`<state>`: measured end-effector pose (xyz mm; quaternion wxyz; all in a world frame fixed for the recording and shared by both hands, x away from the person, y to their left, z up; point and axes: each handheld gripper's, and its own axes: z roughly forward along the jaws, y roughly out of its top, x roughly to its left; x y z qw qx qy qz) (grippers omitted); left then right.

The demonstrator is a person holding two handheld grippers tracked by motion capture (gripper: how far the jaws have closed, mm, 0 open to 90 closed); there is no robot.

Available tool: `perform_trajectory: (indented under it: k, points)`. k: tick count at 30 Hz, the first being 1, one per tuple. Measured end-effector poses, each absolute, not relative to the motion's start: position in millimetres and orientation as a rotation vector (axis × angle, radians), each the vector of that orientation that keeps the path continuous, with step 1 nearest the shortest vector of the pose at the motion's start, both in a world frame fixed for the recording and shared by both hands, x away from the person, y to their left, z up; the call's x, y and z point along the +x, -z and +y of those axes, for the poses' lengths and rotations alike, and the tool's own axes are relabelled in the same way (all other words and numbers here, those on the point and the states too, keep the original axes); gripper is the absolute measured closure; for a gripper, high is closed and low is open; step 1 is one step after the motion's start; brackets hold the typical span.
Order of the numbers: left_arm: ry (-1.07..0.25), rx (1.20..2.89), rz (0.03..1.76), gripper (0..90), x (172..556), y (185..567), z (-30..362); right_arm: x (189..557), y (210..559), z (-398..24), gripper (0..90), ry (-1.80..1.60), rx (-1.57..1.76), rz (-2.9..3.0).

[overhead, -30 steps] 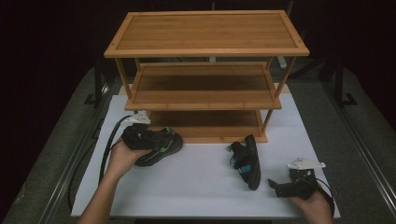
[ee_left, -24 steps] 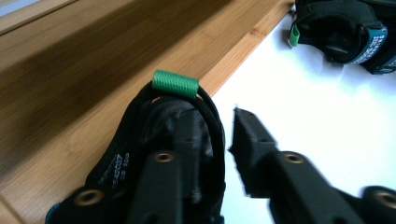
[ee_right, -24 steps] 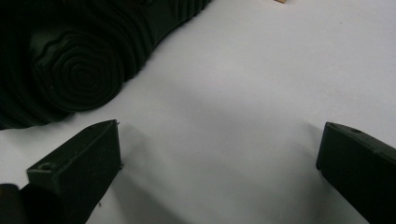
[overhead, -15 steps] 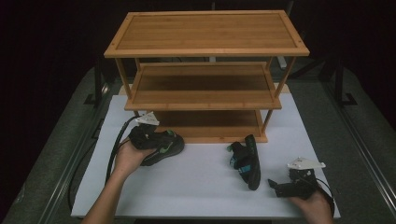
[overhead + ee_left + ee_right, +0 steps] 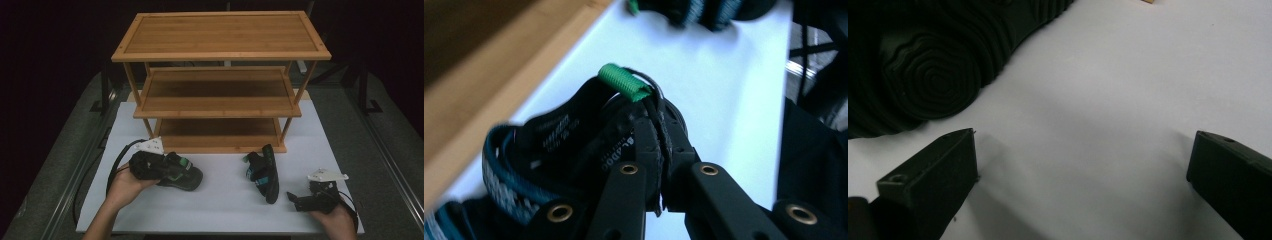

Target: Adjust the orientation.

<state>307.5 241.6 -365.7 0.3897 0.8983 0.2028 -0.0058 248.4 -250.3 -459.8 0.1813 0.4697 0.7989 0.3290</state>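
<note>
The left claw [image 5: 659, 150] is clamping the heel strap of a black sandal [image 5: 181, 172], which is sitting on the white desk [image 5: 225, 200] just before the wooden shelf rack [image 5: 220, 100]. The right claw [image 5: 1083, 185] is standing open near the second sandal [image 5: 264, 172]

Counted two black sandals [image 5: 182, 172] [image 5: 264, 172], one bamboo rack [image 5: 220, 60] of three shelves, two grippers [image 5: 165, 166] [image 5: 295, 200].
</note>
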Motion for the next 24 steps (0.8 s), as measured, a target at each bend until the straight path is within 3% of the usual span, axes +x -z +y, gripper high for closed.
perform_trajectory:
  k: [5,13,16,18,24]
  points:
    - [0.067,2.289,0.508,88.0,284,375,251,248,460,-250,0.0,-0.929,1.327,2.255]
    - [0.119,2.254,0.504,84.0,282,383,250,248,460,-250,0.0,-0.930,1.327,2.255]
    - [0.117,2.234,0.516,78.1,282,380,254,248,460,-250,0.0,-0.931,1.327,2.255]
    - [0.087,2.216,0.547,67.6,283,372,263,248,460,-250,0.0,-0.931,1.327,2.255]
    - [0.002,2.142,0.648,57.1,289,359,279,248,460,-250,0.0,-0.930,1.329,2.256]
